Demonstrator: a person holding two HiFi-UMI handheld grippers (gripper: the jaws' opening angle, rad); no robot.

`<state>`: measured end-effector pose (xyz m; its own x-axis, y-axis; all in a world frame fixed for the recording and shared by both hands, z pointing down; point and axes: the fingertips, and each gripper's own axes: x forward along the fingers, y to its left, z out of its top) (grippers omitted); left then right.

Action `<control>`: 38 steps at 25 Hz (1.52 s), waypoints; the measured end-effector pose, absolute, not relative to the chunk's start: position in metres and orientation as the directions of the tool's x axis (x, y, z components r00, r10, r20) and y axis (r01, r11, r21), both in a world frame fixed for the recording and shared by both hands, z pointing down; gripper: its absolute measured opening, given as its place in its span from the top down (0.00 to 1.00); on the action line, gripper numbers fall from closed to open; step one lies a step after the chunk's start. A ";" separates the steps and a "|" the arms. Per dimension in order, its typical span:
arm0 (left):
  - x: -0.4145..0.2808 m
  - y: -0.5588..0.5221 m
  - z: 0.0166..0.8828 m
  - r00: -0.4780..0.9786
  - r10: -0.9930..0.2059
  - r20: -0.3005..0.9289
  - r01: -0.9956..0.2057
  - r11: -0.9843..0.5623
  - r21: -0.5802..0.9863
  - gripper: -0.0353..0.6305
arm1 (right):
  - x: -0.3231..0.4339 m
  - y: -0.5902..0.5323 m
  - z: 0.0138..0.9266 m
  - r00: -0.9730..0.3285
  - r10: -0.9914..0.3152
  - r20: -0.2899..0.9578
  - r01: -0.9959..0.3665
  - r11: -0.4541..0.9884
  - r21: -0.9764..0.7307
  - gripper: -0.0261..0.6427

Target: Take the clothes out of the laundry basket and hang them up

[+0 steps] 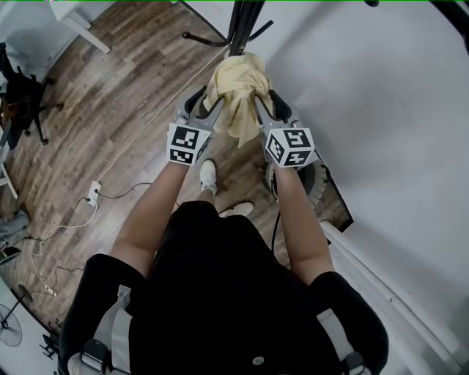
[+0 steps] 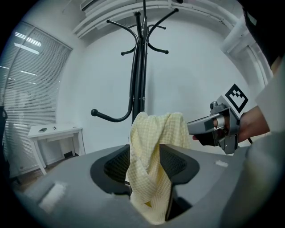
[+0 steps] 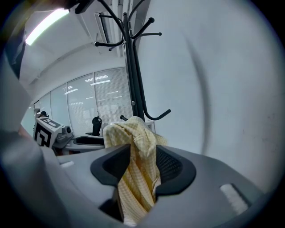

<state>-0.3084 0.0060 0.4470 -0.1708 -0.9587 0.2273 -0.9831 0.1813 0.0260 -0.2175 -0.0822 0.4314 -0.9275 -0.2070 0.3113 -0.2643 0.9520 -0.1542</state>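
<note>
Head view: a person stands on a wood floor [image 1: 110, 95] before a black coat stand [image 1: 245, 22], both arms stretched forward. The left gripper [image 1: 211, 101] and the right gripper [image 1: 261, 99] flank a pale yellow cloth [image 1: 238, 95] bunched against the stand's pole, just beside a white wall [image 1: 381, 110].

Left gripper view: the left gripper [image 2: 144, 162] has its jaws parted. The checked yellow cloth [image 2: 149, 147] hangs loosely down between them, brushing the right jaw, with the coat stand [image 2: 139, 67] rising directly behind. The right gripper [image 2: 196, 127] reaches in from the right at the cloth's upper edge.

Right gripper view: the right gripper [image 3: 140, 167] also stands with jaws apart, the cloth [image 3: 133, 151] draping slack through the gap. What the cloth hangs on is hidden. The left gripper [image 3: 84, 140] shows at left, beyond the fabric.
</note>
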 end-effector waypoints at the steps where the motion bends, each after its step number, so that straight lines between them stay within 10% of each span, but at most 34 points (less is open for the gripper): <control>1: -0.307 0.009 0.446 -0.172 -0.959 0.226 -0.983 0.182 0.026 0.62 | -0.214 -0.081 0.431 -0.927 -0.210 0.311 -0.266 0.952 -0.150 0.67; 15: -0.219 0.037 0.368 -0.087 -0.990 0.109 -0.991 0.097 0.090 0.25 | -0.063 -0.098 0.377 -0.922 -0.333 0.198 -0.358 0.927 -0.112 0.25; 30: 0.067 -0.060 0.348 0.222 -0.973 0.068 -0.973 -0.217 0.080 0.19 | 0.232 -0.151 0.375 -0.786 -0.597 0.161 -0.616 0.778 -0.124 0.22; 38: 0.111 -0.112 0.404 0.263 -0.951 0.164 -0.961 -0.243 0.130 0.19 | 0.253 -0.187 0.422 -0.794 -0.563 0.228 -0.600 0.785 -0.150 0.22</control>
